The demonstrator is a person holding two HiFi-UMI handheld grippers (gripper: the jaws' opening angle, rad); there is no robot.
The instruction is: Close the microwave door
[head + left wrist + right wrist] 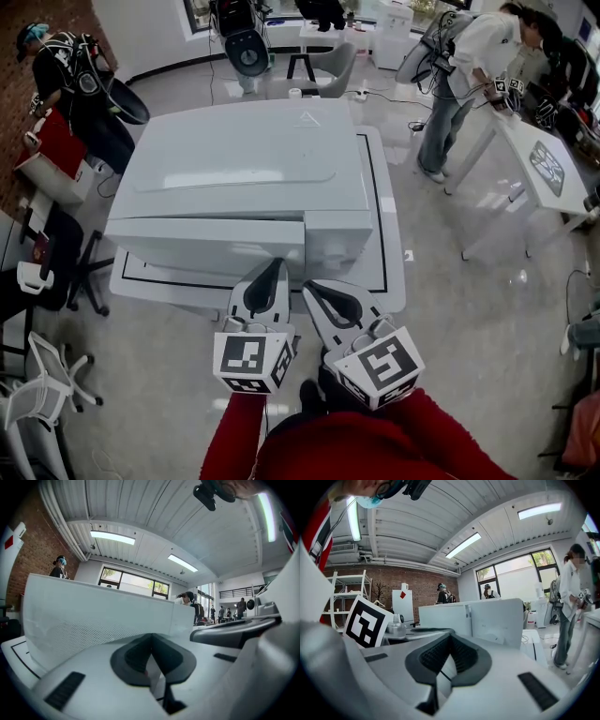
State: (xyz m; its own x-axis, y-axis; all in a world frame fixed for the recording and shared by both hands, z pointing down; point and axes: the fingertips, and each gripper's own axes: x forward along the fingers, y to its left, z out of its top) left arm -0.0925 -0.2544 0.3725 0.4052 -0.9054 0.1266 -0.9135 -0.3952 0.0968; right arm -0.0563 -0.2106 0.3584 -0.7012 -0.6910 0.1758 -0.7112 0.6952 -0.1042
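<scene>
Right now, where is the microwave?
In the head view the microwave sits mid-frame on a white table. Its front faces the left gripper and right gripper, which are just below it in the picture.

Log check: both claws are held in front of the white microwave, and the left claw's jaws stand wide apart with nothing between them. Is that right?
Not quite. The left claw has its jaws together, not wide apart; the left gripper view shows them closed against each other with nothing between them. The rest holds: it and the right claw are both in front of the white microwave.
</scene>
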